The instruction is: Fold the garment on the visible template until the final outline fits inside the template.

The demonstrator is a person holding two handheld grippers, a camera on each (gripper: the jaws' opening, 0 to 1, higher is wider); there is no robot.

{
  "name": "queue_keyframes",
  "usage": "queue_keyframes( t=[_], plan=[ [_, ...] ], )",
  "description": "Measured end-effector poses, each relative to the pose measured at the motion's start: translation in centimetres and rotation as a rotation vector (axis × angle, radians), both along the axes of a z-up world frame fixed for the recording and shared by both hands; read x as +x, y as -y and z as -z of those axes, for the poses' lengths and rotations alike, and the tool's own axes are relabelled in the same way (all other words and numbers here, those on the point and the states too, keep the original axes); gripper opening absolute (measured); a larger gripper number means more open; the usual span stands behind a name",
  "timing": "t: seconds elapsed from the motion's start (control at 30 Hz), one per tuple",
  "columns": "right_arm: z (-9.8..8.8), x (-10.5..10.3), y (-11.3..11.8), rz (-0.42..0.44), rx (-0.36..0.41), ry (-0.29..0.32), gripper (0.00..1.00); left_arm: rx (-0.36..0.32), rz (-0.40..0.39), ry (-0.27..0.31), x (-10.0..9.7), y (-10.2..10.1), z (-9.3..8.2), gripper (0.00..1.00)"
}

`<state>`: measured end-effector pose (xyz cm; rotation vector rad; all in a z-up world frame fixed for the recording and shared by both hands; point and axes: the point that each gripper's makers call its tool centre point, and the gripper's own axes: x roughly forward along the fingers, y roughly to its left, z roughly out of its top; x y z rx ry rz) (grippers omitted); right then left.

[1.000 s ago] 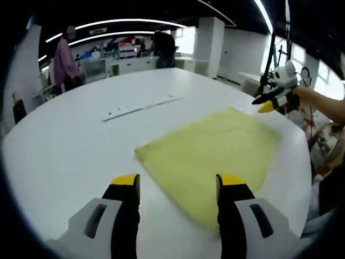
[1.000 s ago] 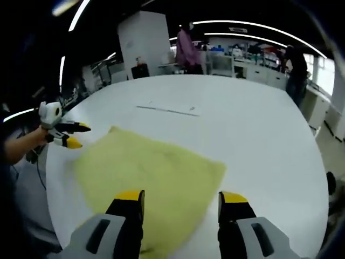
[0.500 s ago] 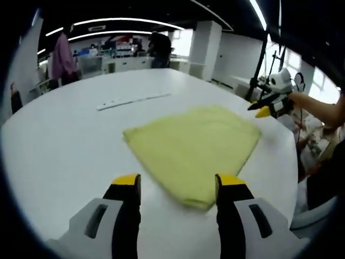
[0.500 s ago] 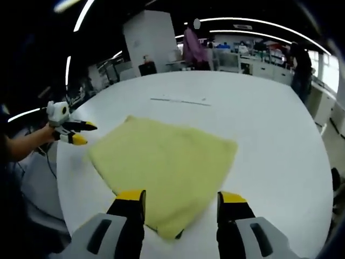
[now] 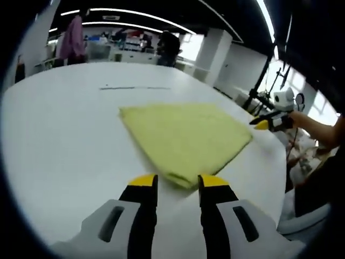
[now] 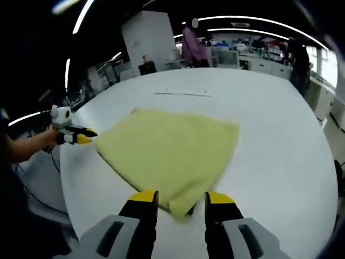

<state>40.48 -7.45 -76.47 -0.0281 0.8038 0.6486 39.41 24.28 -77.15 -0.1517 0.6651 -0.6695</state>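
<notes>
**Closing in on two corners of a yellow cloth**

Lying flat on the white tabletop [image 5: 48, 140], the yellow cloth [image 5: 183, 135] looks already folded into a rough square, with one corner pointing at each tool. It seems soft and light, a limp fabric with some thickness at the doubled edges; it should drape and sag when lifted rather than hold its shape, and it will probably slide easily on the smooth tabletop if dragged. I'd judge the corners and folded edges the best places to pinch, since the layers can be caught together there.

From the left gripper view, the left tool [image 5: 177, 181] has its yellow-tipped jaws narrowed to a small gap, with the near corner of the cloth just in front of the tips; whether it has the fabric between them I cannot tell. In the right gripper view the right tool [image 6: 181, 197] stands the same way, jaws partly closed around the nearest corner, the grip itself unclear.

A thin dark line [image 5: 135, 87] marks the tabletop beyond the cloth. I cannot make out a full template outline. People stand [image 6: 193, 43] far off in the room.
</notes>
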Motion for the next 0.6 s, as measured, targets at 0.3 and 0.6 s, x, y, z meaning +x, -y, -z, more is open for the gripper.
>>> queue_keyframes(
  t=[0.3, 0.6],
  plan=[
    [1.0, -1.2, -0.2, 0.016, 0.017, -0.014, 0.18, -0.076, -0.055, -0.034, -0.5, 0.5, 0.8, 0.13],
    [1.5, -1.3, 0.1, 0.038, 0.013, -0.02, 0.11, -0.105, -0.061, -0.044, -0.6, 0.9, 0.9, 0.07]
  ],
)
